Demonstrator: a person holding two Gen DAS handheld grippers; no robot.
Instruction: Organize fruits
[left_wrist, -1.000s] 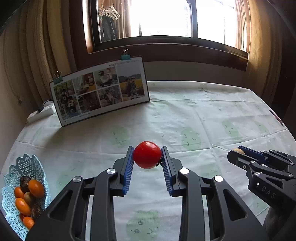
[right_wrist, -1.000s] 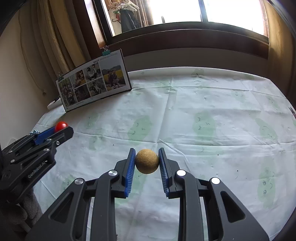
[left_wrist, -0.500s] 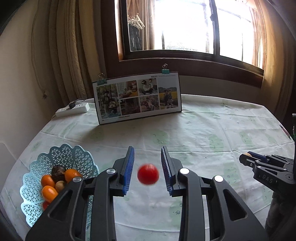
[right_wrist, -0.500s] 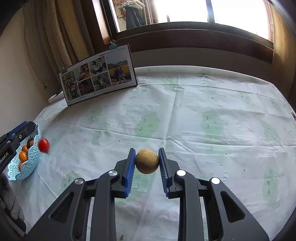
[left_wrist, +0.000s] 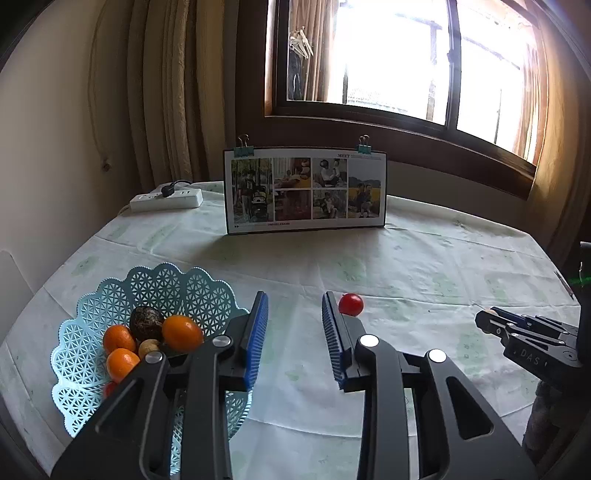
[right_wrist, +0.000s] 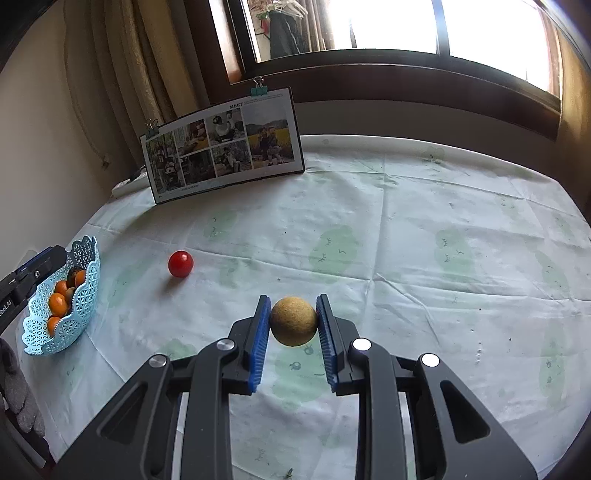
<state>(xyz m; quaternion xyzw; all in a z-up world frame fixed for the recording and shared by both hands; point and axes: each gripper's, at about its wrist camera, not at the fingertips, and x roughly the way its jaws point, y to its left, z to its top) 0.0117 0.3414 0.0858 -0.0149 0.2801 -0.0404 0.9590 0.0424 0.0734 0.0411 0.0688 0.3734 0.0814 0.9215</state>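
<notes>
Fruit status: red tomato (right_wrist: 180, 263) has dropped out of the left hand-held gripper (left_wrist: 293, 334) since a second ago. It now sits on the counter (right_wrist: 406, 221), just beside the right blue pad, outside the basket (left_wrist: 110, 295). Half a second ago it was mid-air between the pads. Left jaws stand apart, nothing between them.

Right hand-held gripper (right_wrist: 293, 328) is clamped on the tan ball-shaped fruit (right_wrist: 293, 321), same as before; rough matte skin, held above the cloth.

Counter is round, covered by a creased pale cloth with faint green prints. Basket is light-blue plastic lattice with scalloped rim, near the left edge, holding smooth orange fruits (left_wrist: 182, 333), one dark wrinkled one (left_wrist: 146, 322), and a small beige one.

Photo board (left_wrist: 306, 190) with two binder clips stands at the back; white power strip (left_wrist: 167, 198) is left of it. Nothing lies between tomato and basket.
</notes>
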